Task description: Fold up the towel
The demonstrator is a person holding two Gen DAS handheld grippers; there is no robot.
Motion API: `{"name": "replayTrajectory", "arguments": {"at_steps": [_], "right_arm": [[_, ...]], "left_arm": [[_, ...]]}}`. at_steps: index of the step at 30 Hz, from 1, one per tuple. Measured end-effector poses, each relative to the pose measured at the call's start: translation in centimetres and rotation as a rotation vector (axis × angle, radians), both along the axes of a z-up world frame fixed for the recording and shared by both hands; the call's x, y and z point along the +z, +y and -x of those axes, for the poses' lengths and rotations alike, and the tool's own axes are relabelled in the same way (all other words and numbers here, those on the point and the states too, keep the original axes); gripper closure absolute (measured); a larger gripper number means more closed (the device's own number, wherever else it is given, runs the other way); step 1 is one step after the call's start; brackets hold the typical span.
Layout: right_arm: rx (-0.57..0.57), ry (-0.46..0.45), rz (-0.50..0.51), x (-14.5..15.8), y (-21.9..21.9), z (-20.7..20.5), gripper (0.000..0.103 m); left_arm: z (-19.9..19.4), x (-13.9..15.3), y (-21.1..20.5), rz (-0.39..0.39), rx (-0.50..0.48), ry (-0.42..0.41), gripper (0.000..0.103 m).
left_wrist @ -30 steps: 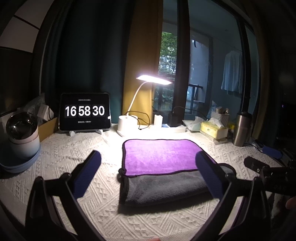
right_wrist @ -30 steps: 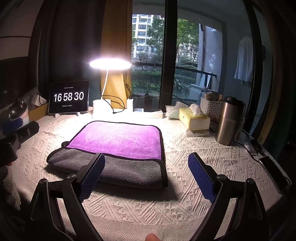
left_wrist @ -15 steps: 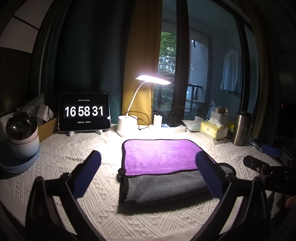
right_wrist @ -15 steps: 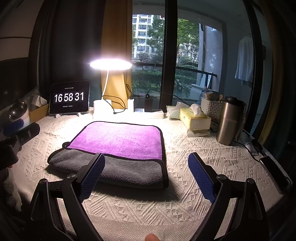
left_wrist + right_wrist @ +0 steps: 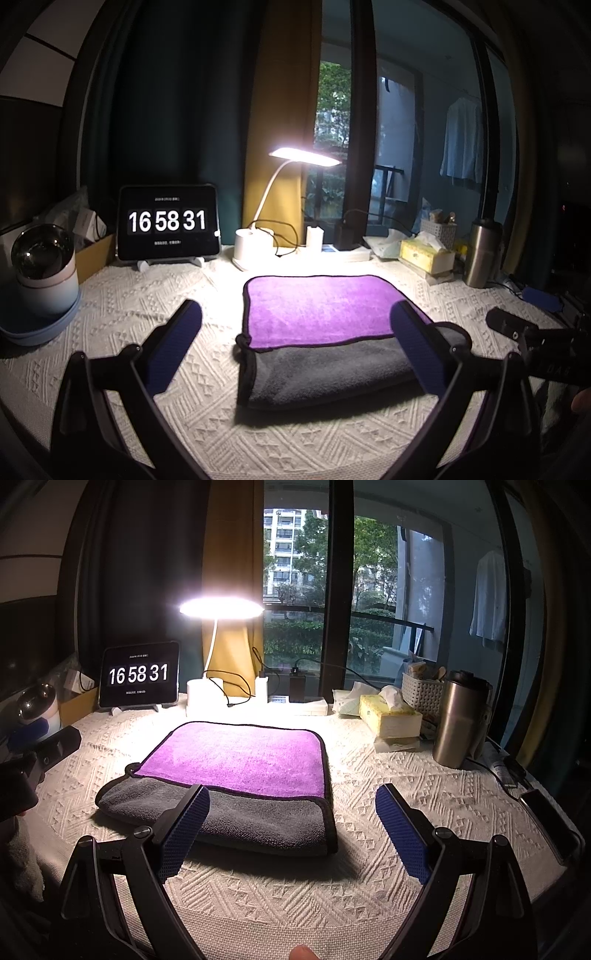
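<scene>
A folded towel (image 5: 325,332) lies flat on the white woven tablecloth, purple layer on top of a grey layer that sticks out at the near edge. It also shows in the right wrist view (image 5: 240,775). My left gripper (image 5: 295,339) is open and empty, held above the near edge of the towel. My right gripper (image 5: 291,823) is open and empty, near the towel's near right corner. The left gripper's body (image 5: 33,760) shows at the left edge of the right wrist view, and the right gripper's body (image 5: 532,336) at the right edge of the left wrist view.
At the back stand a tablet clock (image 5: 168,221), a lit desk lamp (image 5: 255,243), a tissue box (image 5: 389,716), a basket (image 5: 423,690) and a steel tumbler (image 5: 458,723). A round appliance (image 5: 42,273) sits far left. A phone (image 5: 550,816) lies at the right edge.
Nothing has moved noticeably; only the clock went from 16:58:30 to 16:58:31.
</scene>
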State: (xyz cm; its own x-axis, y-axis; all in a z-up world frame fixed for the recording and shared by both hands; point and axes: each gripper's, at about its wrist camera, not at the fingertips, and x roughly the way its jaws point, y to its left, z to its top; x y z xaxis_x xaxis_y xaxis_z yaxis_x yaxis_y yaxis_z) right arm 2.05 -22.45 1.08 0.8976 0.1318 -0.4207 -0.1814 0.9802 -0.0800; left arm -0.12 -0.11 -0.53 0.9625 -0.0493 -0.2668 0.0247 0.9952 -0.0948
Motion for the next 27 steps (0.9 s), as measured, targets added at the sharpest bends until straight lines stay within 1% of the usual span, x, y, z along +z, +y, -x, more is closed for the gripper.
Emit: {"name": "replayTrajectory", "arguments": {"at_steps": [9,16,21,24,27], "right_arm": [[0.009,0.008,-0.01,-0.2,-0.2,-0.2,0.01],[0.018,0.019,-0.016,-0.5,-0.4,-0.6,0.01],[0.021,0.036,-0.02,-0.8,-0.7,-1.4,0.01],[0.024,0.048,-0.027,-1.0,-1.1,-2.3,0.01],[0.032,0.075,-0.044,-1.3,-1.7,-3.5,0.011]], "left_arm": [[-0.2,-0.3,0.0,-0.001,0.0,0.011,0.0],[-1.6,-0.8,0.2,-0.005,-0.029,0.054,0.0],[-3.6,-1.8,0.6,-0.011,-0.037,0.14,0.001],[-4.9,-2.4,1.1,0.017,-0.051,0.188,0.001],[-6.1,-3.0,1.2,0.017,-0.058,0.233,0.001]]}}
